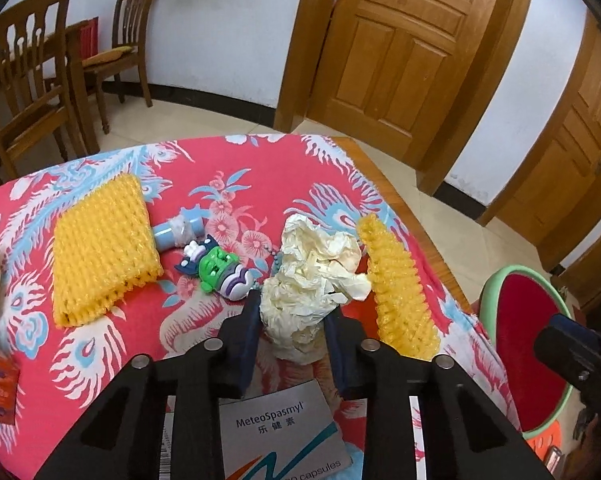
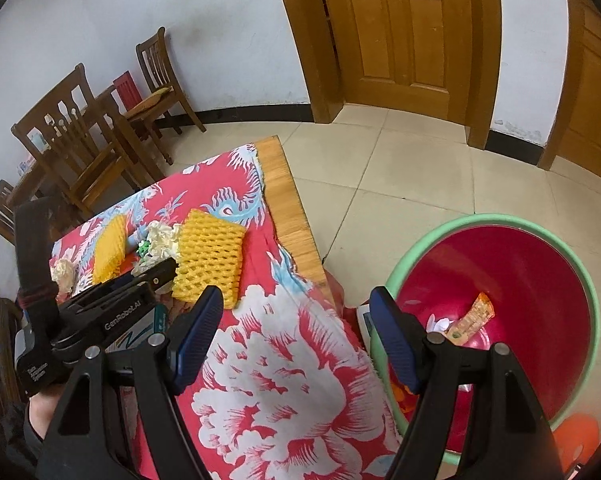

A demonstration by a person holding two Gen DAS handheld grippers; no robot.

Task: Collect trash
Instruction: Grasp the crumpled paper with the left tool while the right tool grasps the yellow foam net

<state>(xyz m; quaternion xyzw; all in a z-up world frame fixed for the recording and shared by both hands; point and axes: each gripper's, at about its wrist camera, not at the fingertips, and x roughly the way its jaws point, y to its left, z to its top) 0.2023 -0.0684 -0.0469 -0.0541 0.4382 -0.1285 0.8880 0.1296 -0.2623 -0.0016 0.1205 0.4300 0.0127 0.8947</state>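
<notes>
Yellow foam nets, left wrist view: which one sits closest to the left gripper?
The narrow foam net right of the crumpled paper, beside the left gripper. The flat foam net lies farther left, past the toy.

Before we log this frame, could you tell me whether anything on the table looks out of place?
Yes: a toy figure keychain lies among the wrappers, between the flat yellow foam net and the crumpled tissue, and looks like a keepsake, not trash.
</notes>
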